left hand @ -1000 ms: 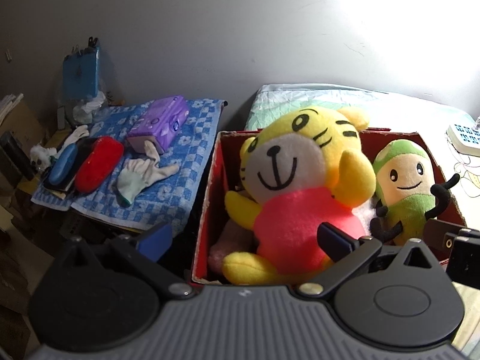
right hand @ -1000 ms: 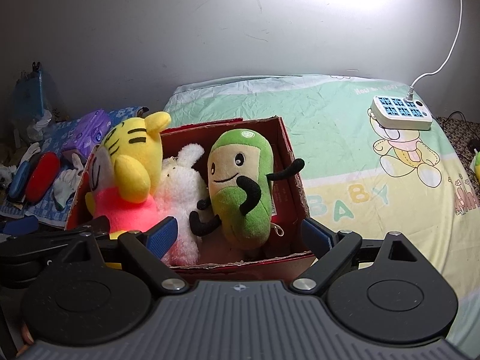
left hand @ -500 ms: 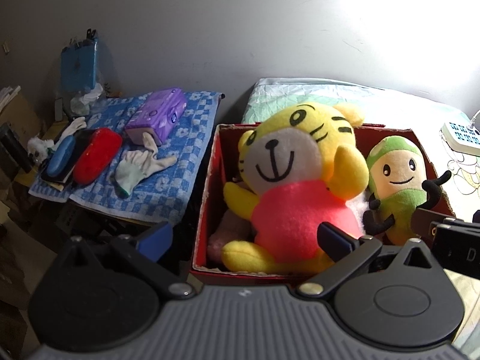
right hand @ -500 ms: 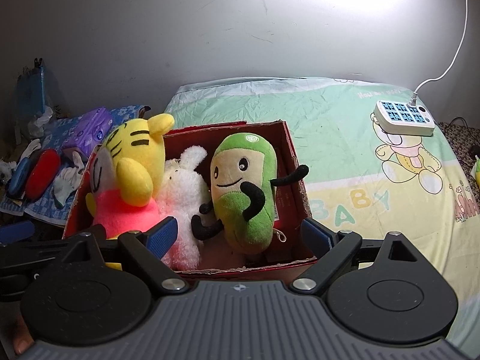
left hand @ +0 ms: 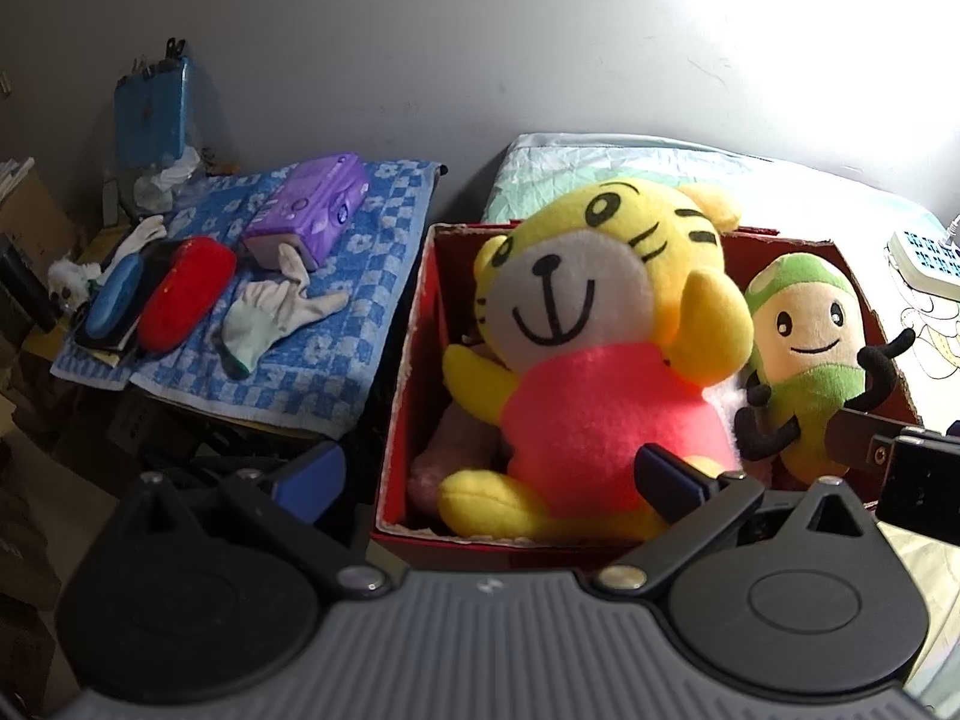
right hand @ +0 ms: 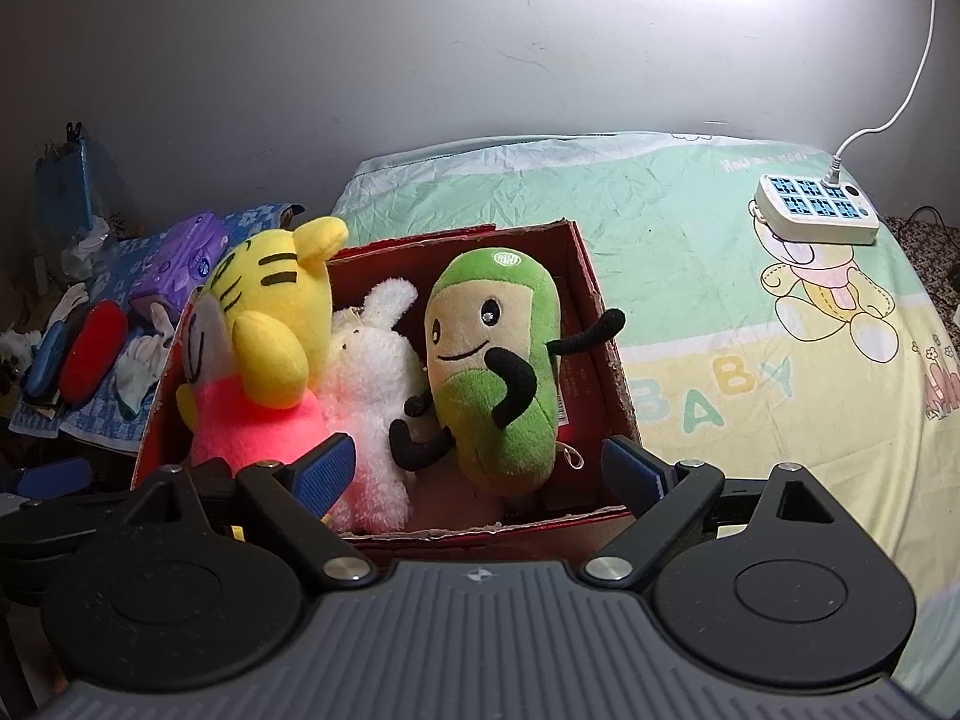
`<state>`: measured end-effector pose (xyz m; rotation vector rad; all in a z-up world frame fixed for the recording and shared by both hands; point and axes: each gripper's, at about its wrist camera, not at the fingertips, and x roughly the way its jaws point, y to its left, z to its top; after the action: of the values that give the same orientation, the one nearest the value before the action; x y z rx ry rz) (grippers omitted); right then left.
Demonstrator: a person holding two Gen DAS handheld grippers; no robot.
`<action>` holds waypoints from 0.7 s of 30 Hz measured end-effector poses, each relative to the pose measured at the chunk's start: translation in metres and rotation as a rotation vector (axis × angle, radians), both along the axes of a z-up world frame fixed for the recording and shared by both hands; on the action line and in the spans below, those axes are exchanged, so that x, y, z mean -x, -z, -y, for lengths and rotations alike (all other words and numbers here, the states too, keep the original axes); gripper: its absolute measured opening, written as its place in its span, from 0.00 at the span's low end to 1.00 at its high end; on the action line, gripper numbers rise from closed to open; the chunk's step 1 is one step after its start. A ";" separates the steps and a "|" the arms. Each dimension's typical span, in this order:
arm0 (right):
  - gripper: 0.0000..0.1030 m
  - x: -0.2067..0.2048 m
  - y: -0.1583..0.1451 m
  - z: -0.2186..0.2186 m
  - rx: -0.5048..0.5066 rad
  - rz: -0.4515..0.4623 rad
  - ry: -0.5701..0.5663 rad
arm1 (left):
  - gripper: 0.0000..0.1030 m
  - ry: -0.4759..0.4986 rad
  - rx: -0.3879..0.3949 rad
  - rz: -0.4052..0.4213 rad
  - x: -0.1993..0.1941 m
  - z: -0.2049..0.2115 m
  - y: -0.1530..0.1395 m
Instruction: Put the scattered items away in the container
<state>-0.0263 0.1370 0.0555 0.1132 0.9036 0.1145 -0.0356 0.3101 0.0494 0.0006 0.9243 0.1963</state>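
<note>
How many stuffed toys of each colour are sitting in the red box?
Yellow tiger: 1
White fluffy toy: 1
Green toy: 1
Pinkish toy, half hidden low under the tiger: 1
Total in the red box: 4
</note>
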 end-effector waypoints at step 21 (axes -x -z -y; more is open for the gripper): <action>0.89 0.005 -0.002 -0.003 0.005 -0.017 -0.007 | 0.99 0.020 -0.013 -0.002 0.010 0.003 -0.003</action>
<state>-0.0313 0.1399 0.0578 0.1060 0.9217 0.1177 -0.0460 0.3074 0.0528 0.0215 0.9246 0.1839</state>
